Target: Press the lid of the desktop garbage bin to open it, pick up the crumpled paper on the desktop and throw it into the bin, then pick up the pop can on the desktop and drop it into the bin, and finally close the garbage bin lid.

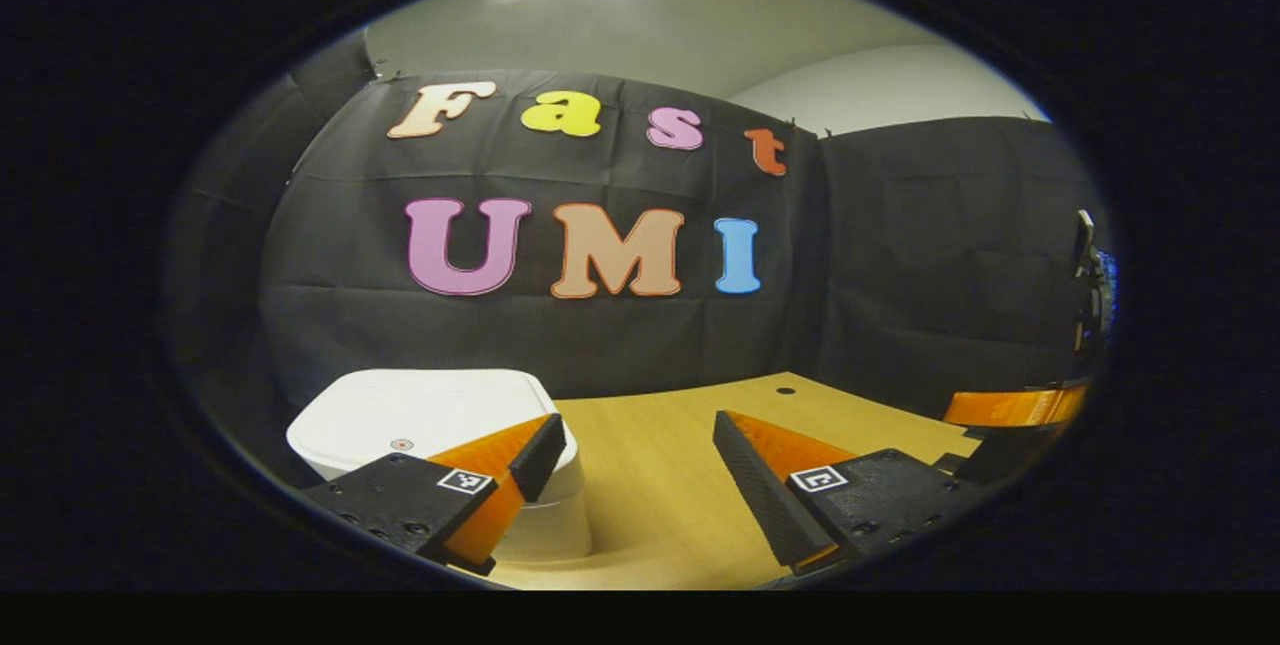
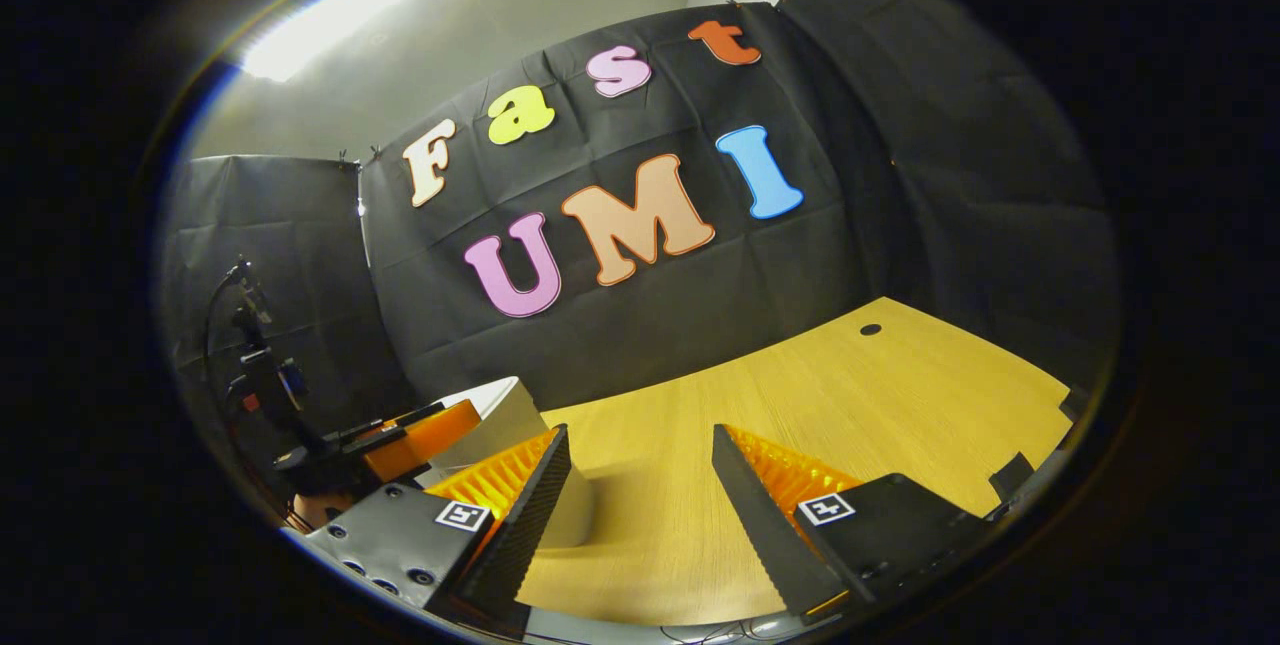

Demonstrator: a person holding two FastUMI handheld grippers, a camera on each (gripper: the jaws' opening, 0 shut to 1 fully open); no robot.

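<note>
the garbage bin [image 1: 430, 420] is sitting at the near left of the counter [image 1: 680, 445], lid down and flat. the left tongs [image 1: 632, 470] are hovering just beside it, spread wide and holding nothing. the right tongs [image 2: 640, 485] are gaping wide too, empty, with the bin [image 2: 500, 415] off to their left and the left tongs [image 2: 400, 440] showing in front of it. no crumpled paper or pop can is turning up on the bare wood here, so judging from the shut lid, either the job is wrapping up or it is not yet starting; cannot tell which.
</note>
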